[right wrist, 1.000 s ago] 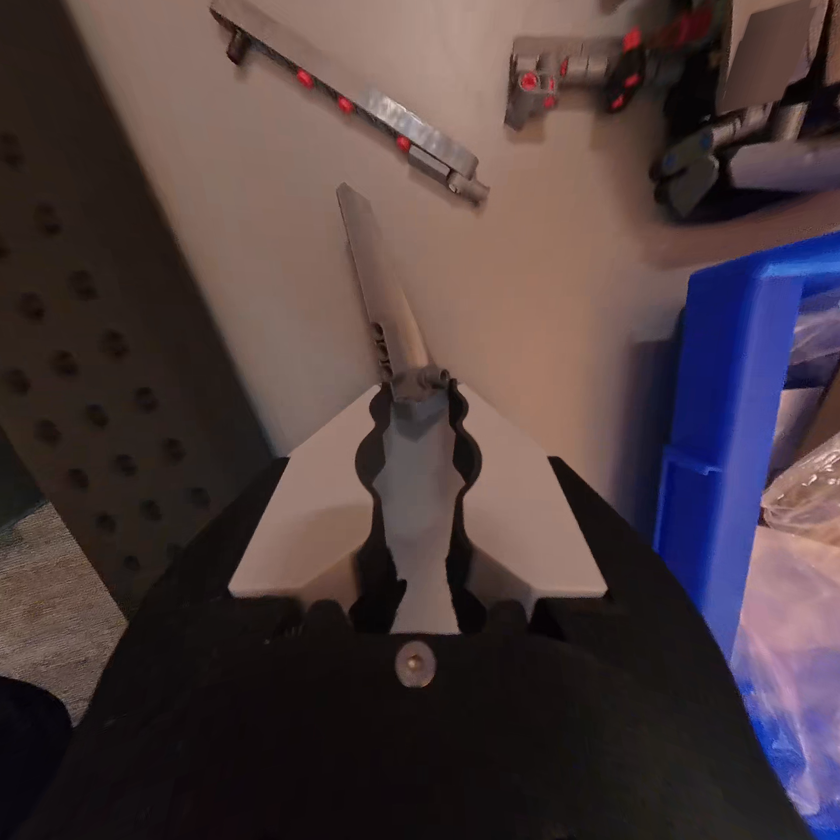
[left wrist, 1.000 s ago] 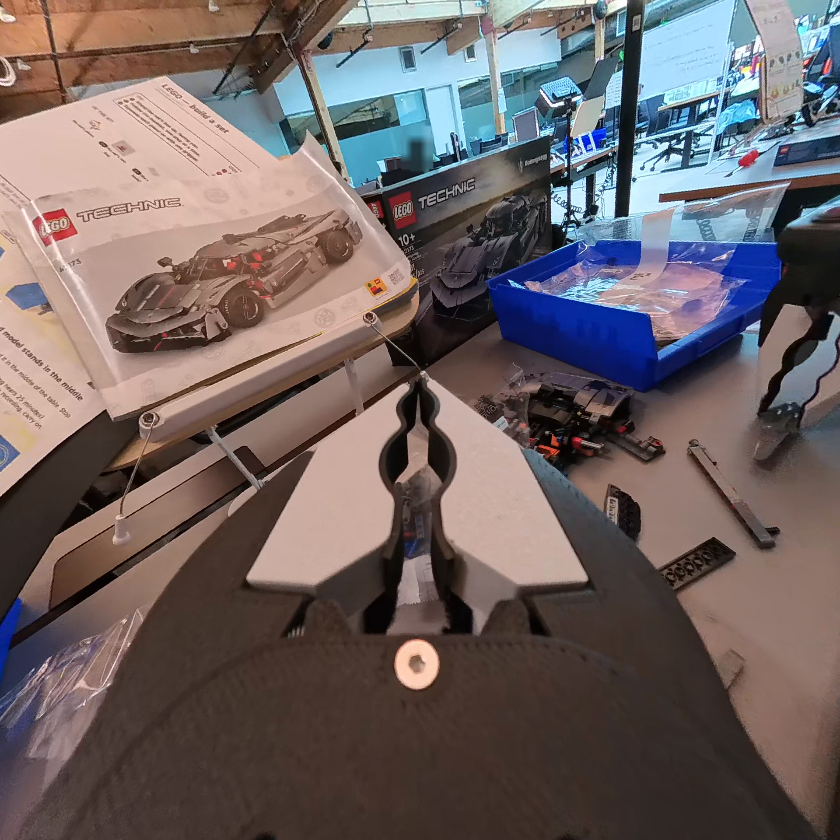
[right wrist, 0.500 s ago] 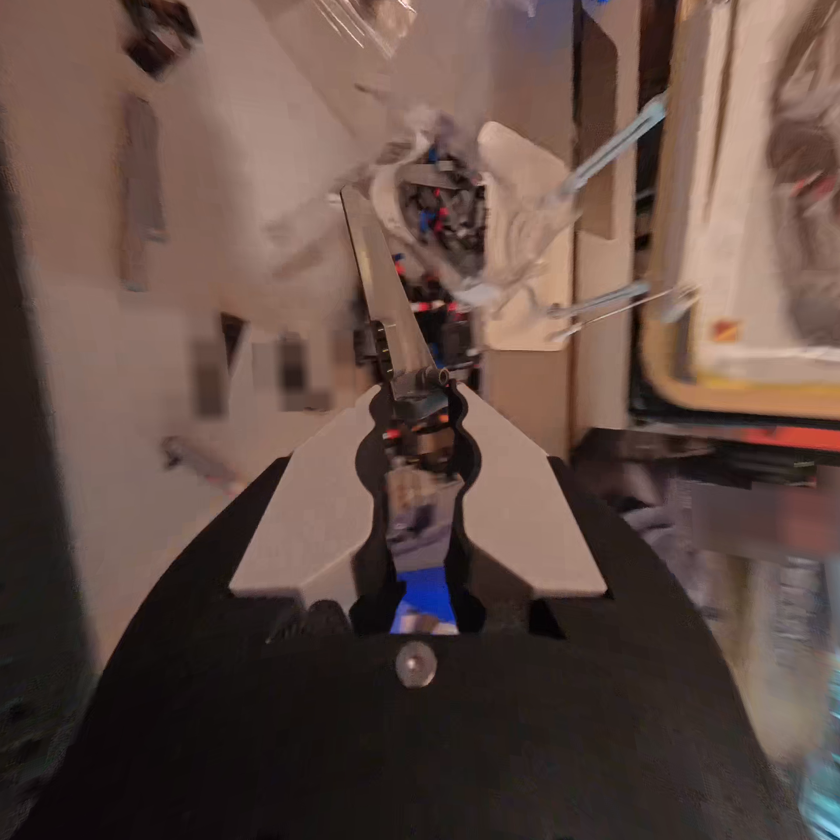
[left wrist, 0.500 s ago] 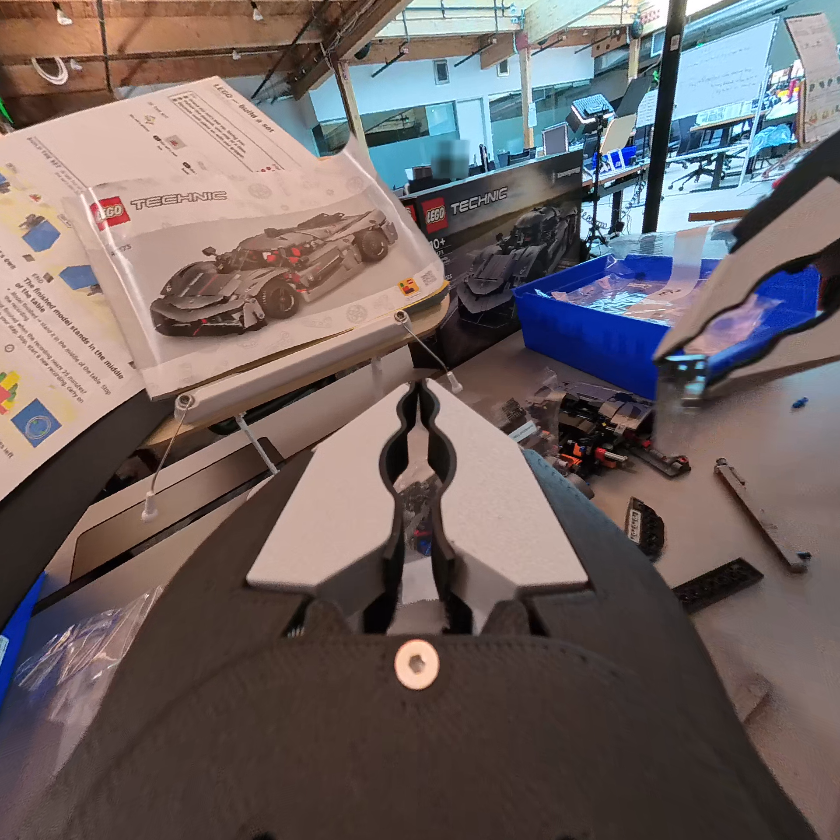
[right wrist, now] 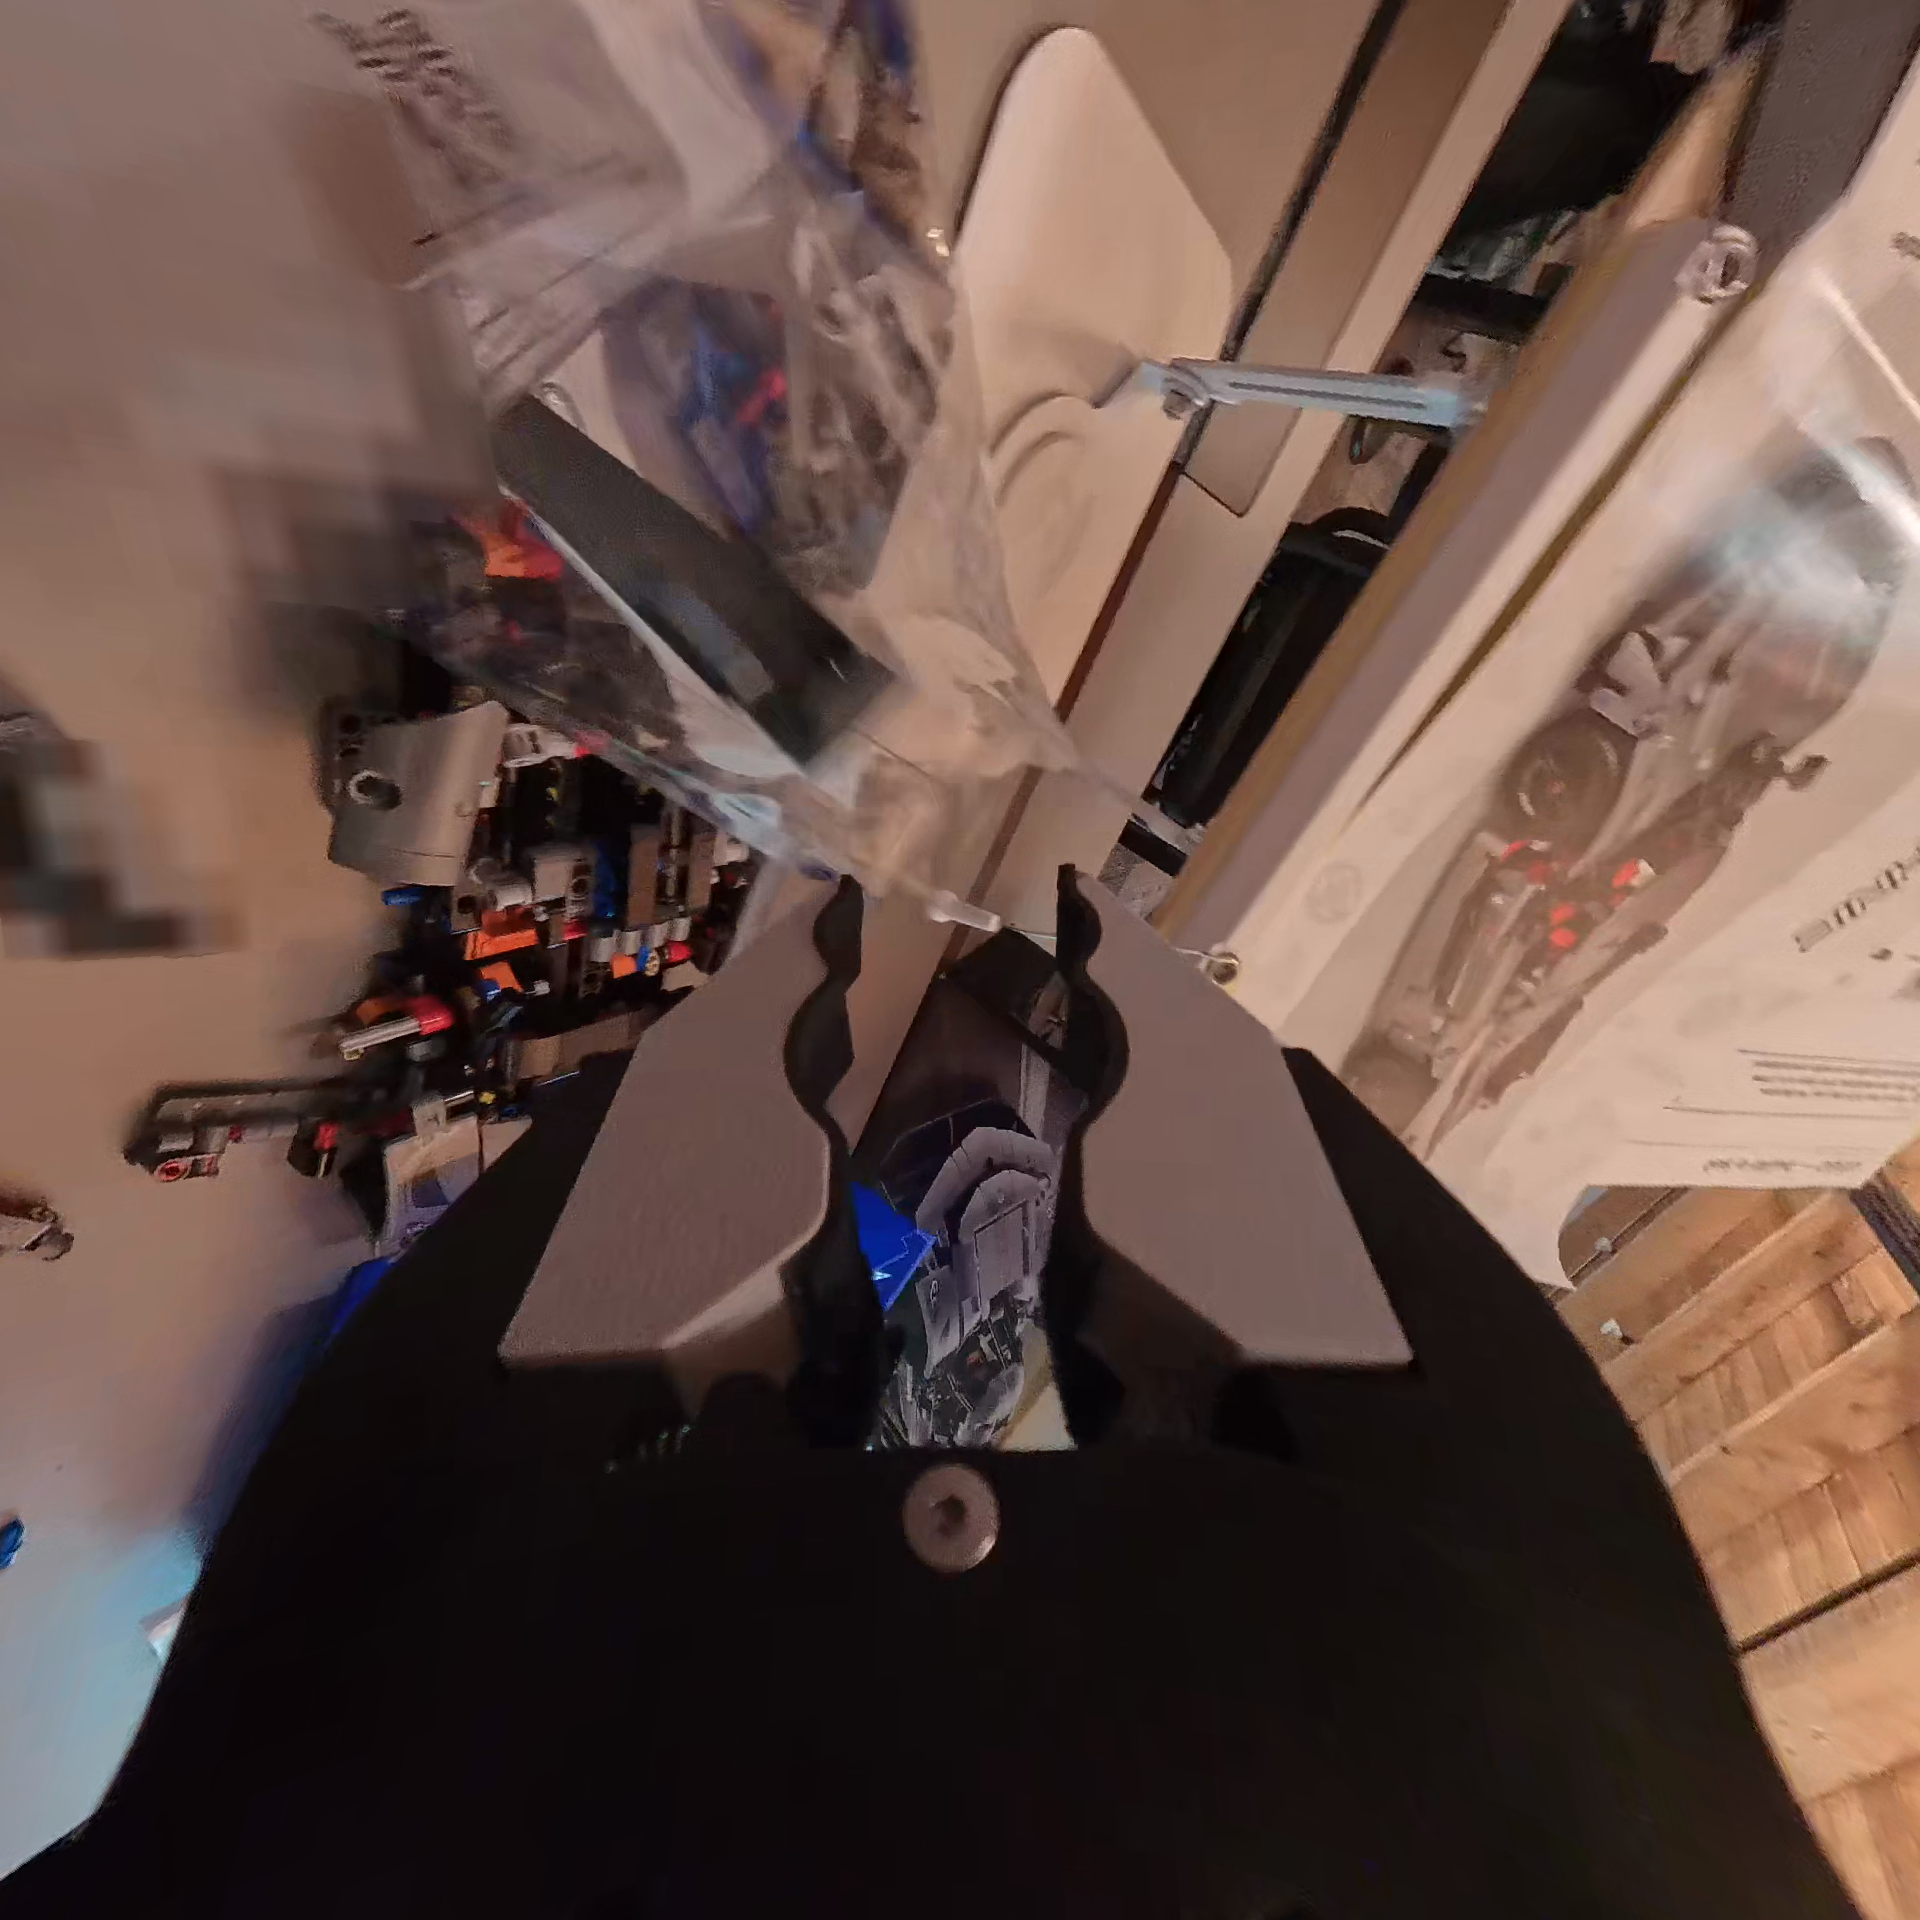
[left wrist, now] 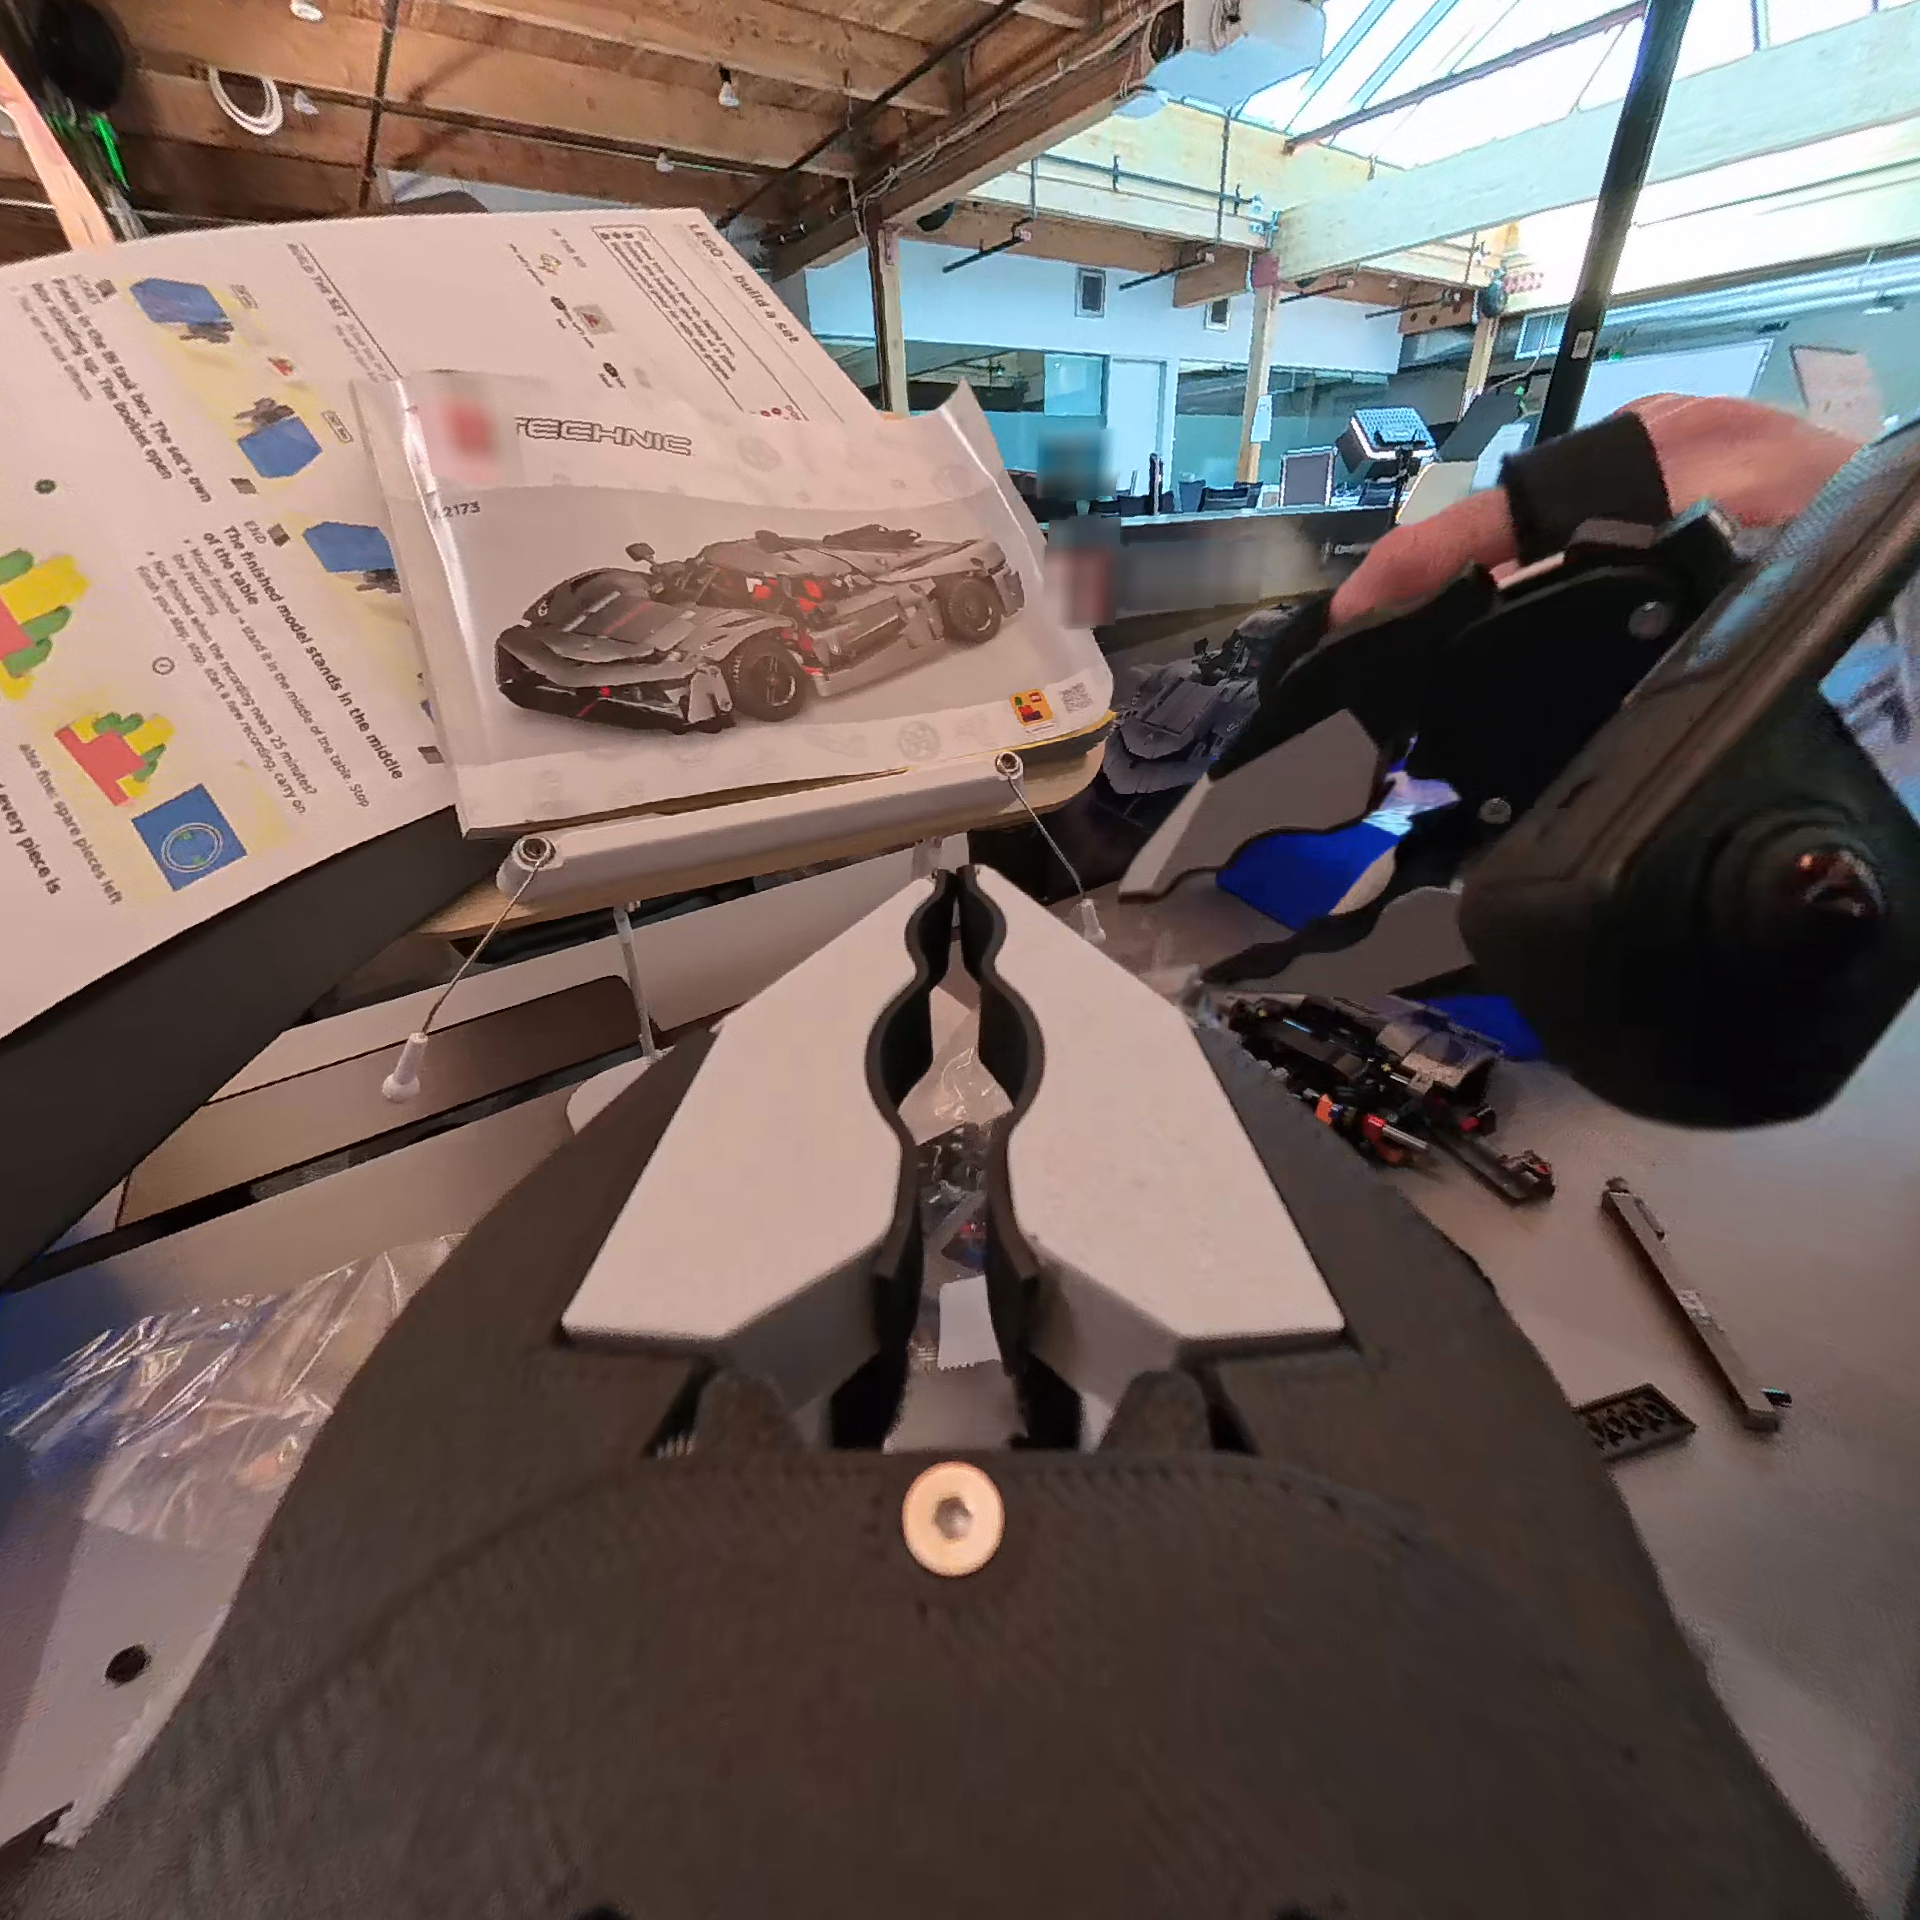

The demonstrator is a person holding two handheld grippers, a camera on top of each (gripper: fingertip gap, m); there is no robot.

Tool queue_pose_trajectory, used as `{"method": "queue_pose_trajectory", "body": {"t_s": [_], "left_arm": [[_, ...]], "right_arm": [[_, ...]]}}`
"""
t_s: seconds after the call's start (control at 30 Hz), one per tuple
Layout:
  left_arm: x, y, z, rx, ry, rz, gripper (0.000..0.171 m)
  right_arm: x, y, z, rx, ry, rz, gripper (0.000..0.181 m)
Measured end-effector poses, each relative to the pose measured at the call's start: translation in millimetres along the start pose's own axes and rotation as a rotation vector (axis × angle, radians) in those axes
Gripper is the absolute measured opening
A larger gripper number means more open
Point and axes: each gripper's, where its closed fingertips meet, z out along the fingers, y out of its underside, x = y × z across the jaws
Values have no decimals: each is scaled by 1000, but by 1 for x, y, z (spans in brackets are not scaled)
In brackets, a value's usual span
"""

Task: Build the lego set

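My left gripper (left wrist: 958, 883) is shut on a clear plastic bag of small parts (left wrist: 956, 1091), which shows through the gap between its fingers. The bag (right wrist: 727, 312) hangs in the air in the right wrist view, blurred. My right gripper (right wrist: 956, 894) is open and empty, its tips at the bag's lower corner. It also shows in the left wrist view (left wrist: 1174, 935), held by a hand just right of the left gripper's tips. The partly built dark car model (left wrist: 1361, 1060) lies on the grey table below it, and also shows in the right wrist view (right wrist: 561, 883).
The instruction booklet (left wrist: 748, 623) rests on a stand behind the grippers. A long grey beam (left wrist: 1683, 1309) and a black plate (left wrist: 1636, 1418) lie on the table at the right. More clear bags (left wrist: 156, 1434) lie at the lower left. A blue bin (left wrist: 1299, 883) stands behind the right gripper. Across from one pair of fingers to the other is roughly 15 cm. The black plate (left wrist: 1636, 1418) is closer to my right gripper, around 20 cm from its tips; the left tips are 30 cm off.
My right gripper swung over from the table's right side to the left gripper's tips and opened; the grey piece it held is gone from its fingers. My left gripper rose with the bag.
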Motion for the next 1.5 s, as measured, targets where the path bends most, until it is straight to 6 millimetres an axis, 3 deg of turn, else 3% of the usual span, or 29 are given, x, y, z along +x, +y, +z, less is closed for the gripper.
{"method": "queue_pose_trajectory", "body": {"t_s": [0.13, 0.23, 0.3, 0.4, 0.5, 0.57, 0.63, 0.7, 0.87, 1.13, 1.2, 1.27, 1.33, 1.5], "left_arm": [[2, -1, 0, 6, 15, -18, 0], [1, -1, 0, 3, 11, -15, 0], [1, -2, -1, 7, 15, -24, 0], [4, -5, -3, 20, 34, -44, 0], [9, -10, -4, 34, 53, -46, 0], [12, -10, -3, 31, 57, -36, 0], [14, -8, -2, 24, 64, -33, 0], [16, -6, 0, 15, 70, -29, 0], [17, 0, 4, -4, 71, -19, 0], [14, 3, 6, -10, 66, -22, 0], [14, 2, 6, -7, 65, -23, 0], [14, 2, 6, -5, 68, -25, 0], [15, 1, 6, -5, 72, -23, 0], [14, 4, 7, -13, 68, -18, 0]], "right_arm": [[6, 7, -9, 16, 4, 49, 36], [3, 28, -29, 55, 3, 166, 29], [-12, 55, -44, 59, -48, 280, 28], [-60, 118, -57, -26, -177, 450, 27], [-136, 174, -63, -122, -376, 657, 31], [-187, 201, -62, -169, -483, 764, 33], [-231, 217, -59, -171, -563, 818, 29], [-262, 228, -49, -163, -606, 873, 30], [-298, 234, -29, -111, -659, 940, 25], [-301, 222, -19, -66, -712, 914, 2], [-290, 215, -21, -30, -688, 901, 2], [-264, 192, -28, 71, -654, 876, 2], [-225, 159, -37, 199, -590, 825, 2], [-106, 44, -63, 561, -389, 647, 2]]}}
